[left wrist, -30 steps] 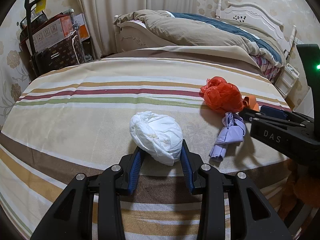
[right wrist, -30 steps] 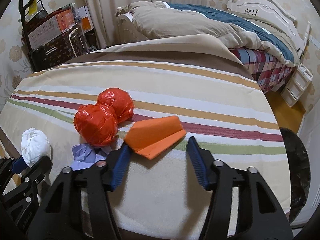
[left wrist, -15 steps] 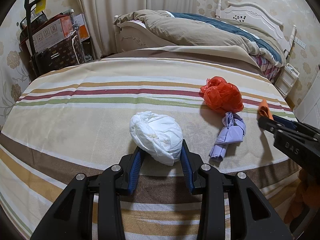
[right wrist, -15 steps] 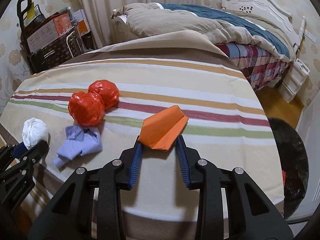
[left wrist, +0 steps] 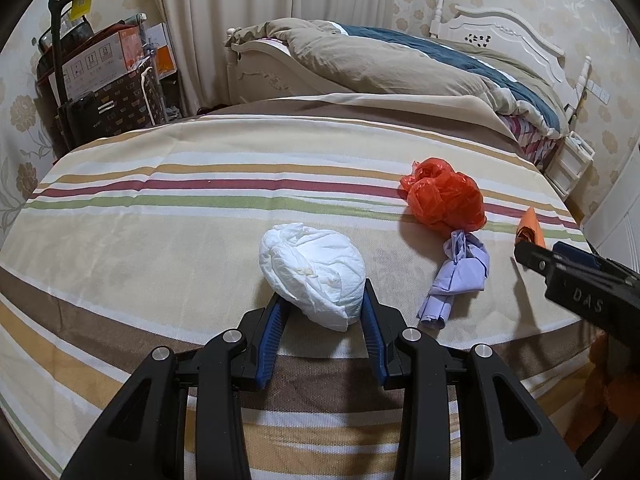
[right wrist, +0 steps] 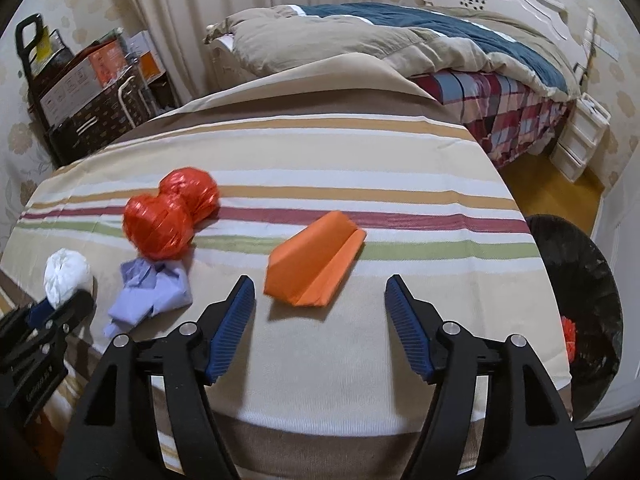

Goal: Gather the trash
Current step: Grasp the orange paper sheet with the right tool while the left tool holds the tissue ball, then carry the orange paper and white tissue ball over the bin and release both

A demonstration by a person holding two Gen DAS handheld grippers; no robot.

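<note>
My left gripper [left wrist: 323,296] is shut on a crumpled white paper wad [left wrist: 312,276] that rests on the striped tablecloth [left wrist: 160,240]. My right gripper [right wrist: 320,284] has its jaws opening; a folded orange paper [right wrist: 316,260] lies flat on the cloth just ahead of and between the fingertips, untouched by the pads. A red plastic bag bundle [right wrist: 168,220] and a crumpled lilac paper [right wrist: 152,292] lie to its left. In the left wrist view the red bundle [left wrist: 444,200], the lilac paper [left wrist: 460,272] and the orange paper [left wrist: 530,228] lie to the right.
A black trash bin [right wrist: 576,304] stands on the floor off the table's right edge, with something red [right wrist: 568,336] inside. A bed [right wrist: 400,48] is behind the table, boxes and a cart [left wrist: 100,80] at the back left, white drawers [right wrist: 580,140] at right.
The right gripper closed on the orange paper, carried it a little to the right, then opened and let it go onto the cloth. The left gripper and white wad have not moved.
</note>
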